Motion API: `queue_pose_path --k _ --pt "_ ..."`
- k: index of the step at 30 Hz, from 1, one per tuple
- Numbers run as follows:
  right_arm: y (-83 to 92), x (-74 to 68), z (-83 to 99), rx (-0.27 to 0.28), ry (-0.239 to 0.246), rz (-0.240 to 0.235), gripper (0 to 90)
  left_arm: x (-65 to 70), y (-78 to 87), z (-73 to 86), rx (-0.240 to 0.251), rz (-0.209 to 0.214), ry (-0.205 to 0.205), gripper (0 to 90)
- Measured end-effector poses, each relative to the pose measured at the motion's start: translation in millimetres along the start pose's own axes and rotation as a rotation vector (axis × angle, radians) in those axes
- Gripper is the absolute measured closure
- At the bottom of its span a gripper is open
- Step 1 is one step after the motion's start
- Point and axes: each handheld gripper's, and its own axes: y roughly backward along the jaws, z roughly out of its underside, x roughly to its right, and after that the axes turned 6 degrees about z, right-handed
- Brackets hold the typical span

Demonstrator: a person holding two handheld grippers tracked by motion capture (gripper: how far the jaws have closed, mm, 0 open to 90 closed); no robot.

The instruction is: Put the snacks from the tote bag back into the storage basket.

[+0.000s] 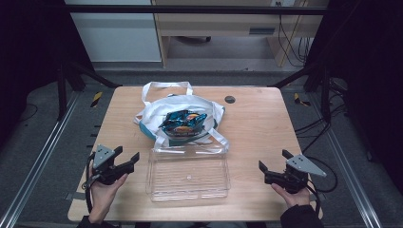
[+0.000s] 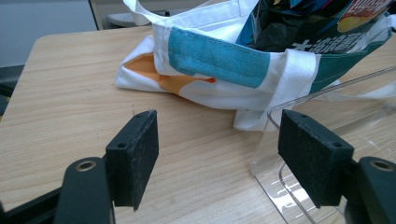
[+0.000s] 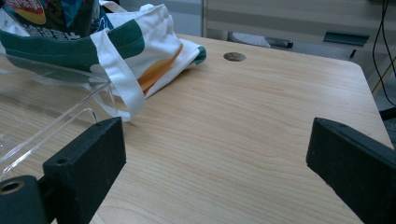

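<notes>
A white tote bag [image 1: 183, 107] with teal and orange print lies at the middle of the wooden table [image 1: 256, 118], and blue snack packets [image 1: 183, 121] show in its mouth. In front of it stands a clear plastic tray [image 1: 187, 175], with nothing in it. My left gripper [image 1: 127, 156] rests near the table's left front, open, left of the tray. My right gripper [image 1: 274, 159] is at the right front, open, with bare wood between its jaws. From the left gripper view the bag [image 2: 219, 60] and the tray's corner [image 2: 280, 116] lie just ahead; the right gripper view has the bag [image 3: 130, 51] at upper left.
A small dark round hole [image 1: 230, 99] marks the table behind the bag's right side. Black frame posts stand at both far corners, and cables lie on the floor to the right. Bare wood stretches right of the bag and the tray.
</notes>
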Motion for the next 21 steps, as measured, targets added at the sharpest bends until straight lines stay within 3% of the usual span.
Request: queue_pose_path --k 13,21 --pt "-0.9 -0.3 0.5 -0.020 0.009 0.001 5.1 2.2 -1.1 -5.2 -0.005 0.024 0.014 28.3" --pt "-1.5 -0.9 0.8 -0.027 0.012 -0.002 5.0 4.6 0.5 -13.1 0.010 0.017 -0.010 27.8"
